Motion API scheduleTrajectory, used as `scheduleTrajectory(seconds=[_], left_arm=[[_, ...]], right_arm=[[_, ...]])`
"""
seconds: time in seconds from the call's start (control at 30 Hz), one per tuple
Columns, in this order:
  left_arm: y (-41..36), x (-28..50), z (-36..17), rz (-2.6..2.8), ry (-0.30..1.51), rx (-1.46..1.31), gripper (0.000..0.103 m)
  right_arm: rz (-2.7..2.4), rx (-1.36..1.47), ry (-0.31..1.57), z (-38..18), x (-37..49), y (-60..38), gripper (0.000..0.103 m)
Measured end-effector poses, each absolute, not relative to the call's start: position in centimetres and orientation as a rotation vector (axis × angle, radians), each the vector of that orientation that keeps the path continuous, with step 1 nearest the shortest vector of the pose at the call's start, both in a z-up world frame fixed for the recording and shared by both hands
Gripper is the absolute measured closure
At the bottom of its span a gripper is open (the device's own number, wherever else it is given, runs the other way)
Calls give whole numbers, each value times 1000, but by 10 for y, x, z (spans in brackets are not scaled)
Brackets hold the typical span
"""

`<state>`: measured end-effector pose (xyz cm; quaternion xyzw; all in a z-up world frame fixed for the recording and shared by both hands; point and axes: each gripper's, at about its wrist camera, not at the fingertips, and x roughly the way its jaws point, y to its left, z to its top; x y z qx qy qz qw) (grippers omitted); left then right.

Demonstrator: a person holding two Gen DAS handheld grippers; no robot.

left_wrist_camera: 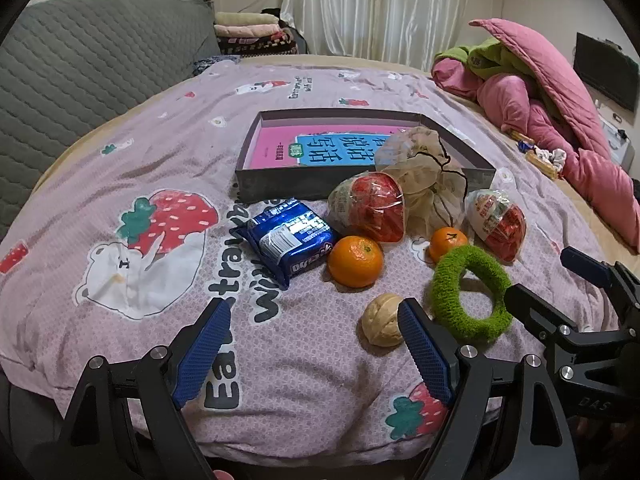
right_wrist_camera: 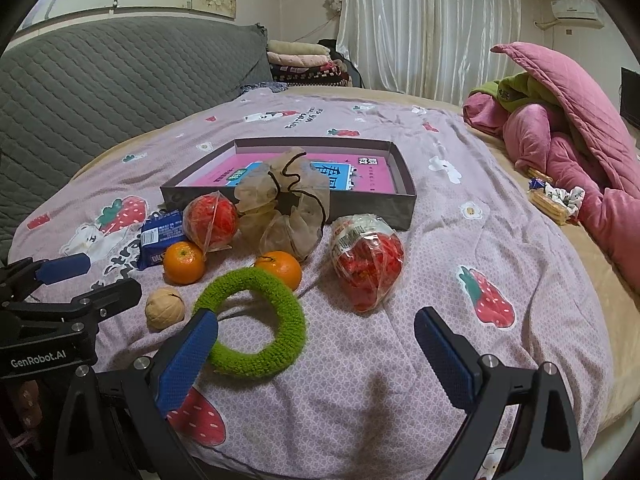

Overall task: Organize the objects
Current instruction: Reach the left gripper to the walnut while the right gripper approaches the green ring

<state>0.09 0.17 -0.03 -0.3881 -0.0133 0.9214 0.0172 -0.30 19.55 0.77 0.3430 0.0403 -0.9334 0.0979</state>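
Both hand-held grippers hang wide open and empty over the bed (left_wrist_camera: 120, 160). Beside the left hand-held gripper's (left_wrist_camera: 316, 344) right finger lies a walnut (left_wrist_camera: 382, 320), with an orange (left_wrist_camera: 355, 261) and blue packet (left_wrist_camera: 288, 240) beyond. The right hand-held gripper's (right_wrist_camera: 316, 348) left finger overlaps a green ring (right_wrist_camera: 256, 320). Farther ahead sits a box (right_wrist_camera: 404, 196).

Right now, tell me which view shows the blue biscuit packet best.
The left wrist view: the blue biscuit packet lies whole and unblocked, its label facing the camera. In the right wrist view the packet sits far off at the left, partly hidden behind an orange and a red snack bag.
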Motion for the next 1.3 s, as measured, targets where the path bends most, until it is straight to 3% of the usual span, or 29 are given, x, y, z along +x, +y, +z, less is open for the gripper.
scheduleTrajectory(seconds=[0.87,1.03,1.3], left_arm=[[10,-7,-17,2760,-24,-1252,17],[14,-15,-23,2737,-40,-1269,17],[19,-22,-29,2720,-37,-1281,17]], right_arm=[[-2720,1182,-7,-9,-23,205,7],[-2714,1203,-1,-12,-28,204,14],[-2671,1262,23,-20,-37,193,40]])
